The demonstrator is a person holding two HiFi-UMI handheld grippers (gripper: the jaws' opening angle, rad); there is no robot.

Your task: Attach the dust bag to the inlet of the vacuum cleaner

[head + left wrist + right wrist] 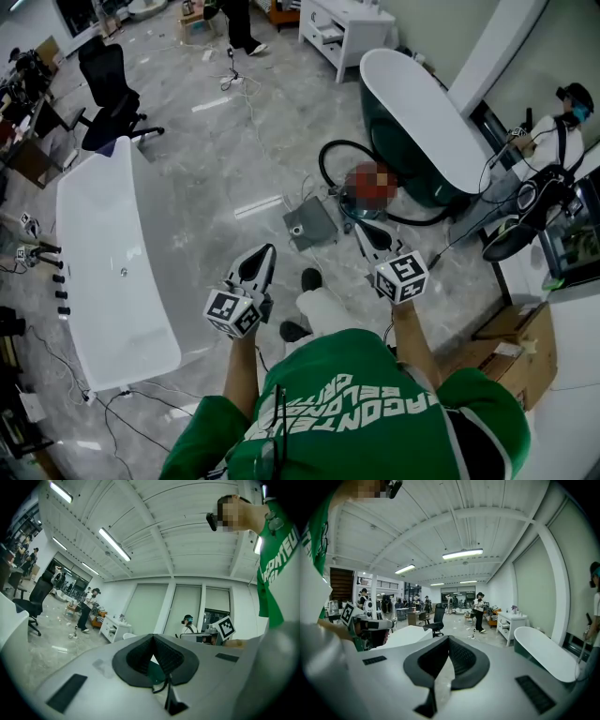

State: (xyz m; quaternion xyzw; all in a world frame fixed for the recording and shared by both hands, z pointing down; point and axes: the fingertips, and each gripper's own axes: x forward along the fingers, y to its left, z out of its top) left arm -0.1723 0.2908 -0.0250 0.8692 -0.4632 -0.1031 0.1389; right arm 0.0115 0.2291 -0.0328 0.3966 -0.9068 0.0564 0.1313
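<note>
In the head view a flat grey dust bag (311,223) with a round opening lies on the marble floor ahead of me. Just right of it stands the vacuum cleaner (352,200), partly under a blurred patch, with its black hose (324,159) looped behind. My left gripper (270,249) is held level, short of the bag and to its left, jaws together and empty. My right gripper (359,227) hangs near the vacuum, tilted a little down, shut with nothing held. The pads meet at the tips in the left gripper view (152,635) and the right gripper view (448,637).
A white bathtub (112,253) stands at the left and a dark green one (422,122) behind the vacuum. Cables trail over the floor. A cardboard box (525,347) sits at the right, an office chair (108,94) far left. A person (553,141) stands at the right.
</note>
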